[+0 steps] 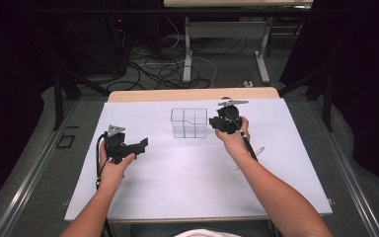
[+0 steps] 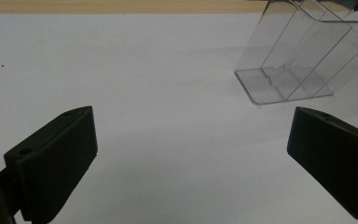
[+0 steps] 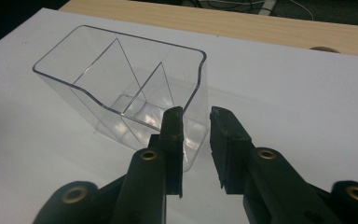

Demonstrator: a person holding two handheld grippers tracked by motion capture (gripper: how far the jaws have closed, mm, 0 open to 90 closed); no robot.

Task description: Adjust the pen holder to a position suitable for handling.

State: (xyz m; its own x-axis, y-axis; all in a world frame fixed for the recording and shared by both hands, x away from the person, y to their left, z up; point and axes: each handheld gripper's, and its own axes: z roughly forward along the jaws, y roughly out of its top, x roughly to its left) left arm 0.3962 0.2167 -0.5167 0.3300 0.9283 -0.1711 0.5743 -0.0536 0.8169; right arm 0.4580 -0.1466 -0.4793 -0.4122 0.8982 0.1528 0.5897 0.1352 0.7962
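Clear plastic organizer stands upright and empty on the white table cover, toward the far middle. Right gripper sits just beside its near corner, jaws a narrow gap apart with nothing between them; the wall looks released, so placing the box seems done. Left gripper waits well apart to the left, jaws wide and empty. A pen-like item lies by the right forearm, not yet picked up; I judge filling remains.

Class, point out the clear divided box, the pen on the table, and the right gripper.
Clear box (image 1: 189, 123), high view, front wall.
Pen (image 1: 254, 154), high view, mid barrel.
Right gripper (image 3: 196, 122), right gripper view, gap between fingertips.
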